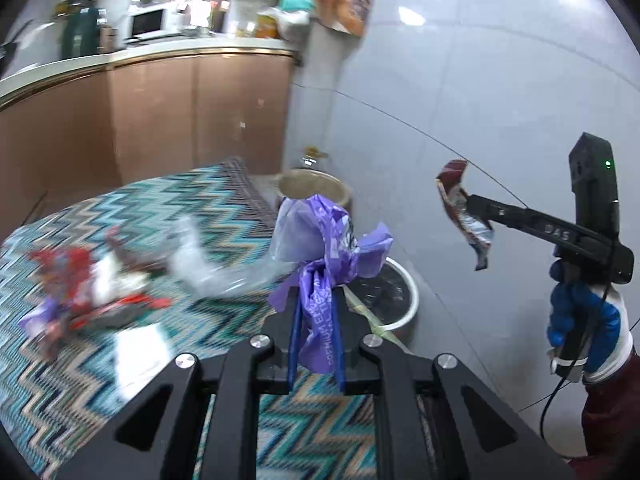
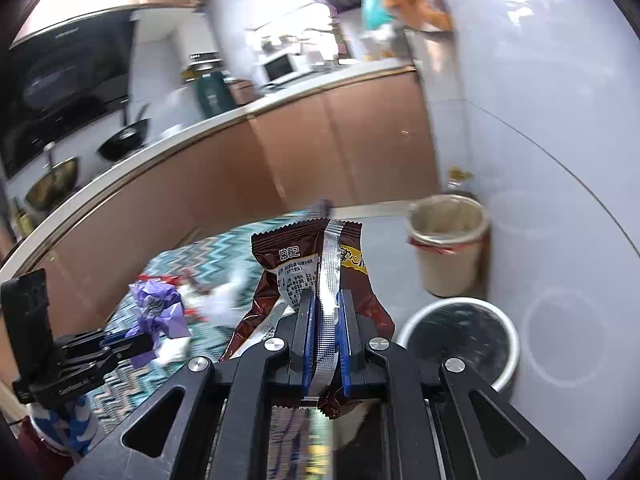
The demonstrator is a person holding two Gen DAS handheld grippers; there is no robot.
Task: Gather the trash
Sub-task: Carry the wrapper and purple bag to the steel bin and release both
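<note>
A: Near first. Left gripper has its 2 jaws pinching a crumpled purple wrapper, white print on it, wrapper sticking up past the tips.

B: Right gripper?

A: Pinching too, on a brown snack wrapper with a silver seam strip running down between the pads. From the left wrist view the same wrapper hangs off the fingertips in the air, gloved hand under the handle, blue and white glove.

B: Below them?

A: Zigzag teal rug. More trash lying on it, red and purple wrappers plus something white and a clear plastic piece; blurred, so I can't separate the items.

B: Bins?

A: 2. White-rimmed bin with a dark liner, just beside the rug's edge, close under the right gripper. Behind it a beige bin near the wall, red band round its upper part.

B: Far?

A: Brown cabinets with a pale counter, white microwave on top, dark green jug near it. Right wrist view adds a black pan on the counter. Pale tiled wall on the right.
</note>
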